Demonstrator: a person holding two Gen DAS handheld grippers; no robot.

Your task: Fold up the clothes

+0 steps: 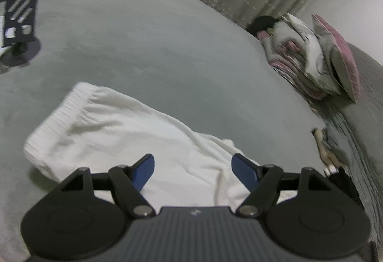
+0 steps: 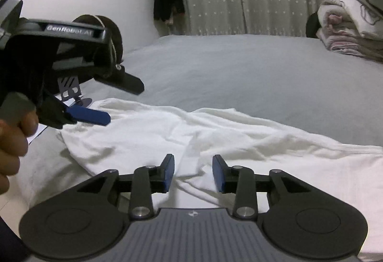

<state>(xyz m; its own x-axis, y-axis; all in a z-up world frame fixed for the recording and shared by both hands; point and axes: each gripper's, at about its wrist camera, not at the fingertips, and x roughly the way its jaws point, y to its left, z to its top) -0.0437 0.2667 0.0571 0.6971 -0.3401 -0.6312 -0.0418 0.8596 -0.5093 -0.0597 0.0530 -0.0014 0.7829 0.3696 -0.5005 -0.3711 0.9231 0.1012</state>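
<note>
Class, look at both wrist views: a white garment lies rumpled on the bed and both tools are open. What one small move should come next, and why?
Probably lower the right tool onto the fold ridge just ahead of it and close. The white garment lies rumpled on the bed, both tools are open and hold nothing, and the left tool hovers over the other end. This is a judgement only.

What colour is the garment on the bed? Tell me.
White garment, plain; clearest in the right wrist view.

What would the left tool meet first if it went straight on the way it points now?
Probably the white garment spread on the grey bed. The left tool is open and empty, tilted down over the cloth; how far above it sits is unclear.
</note>
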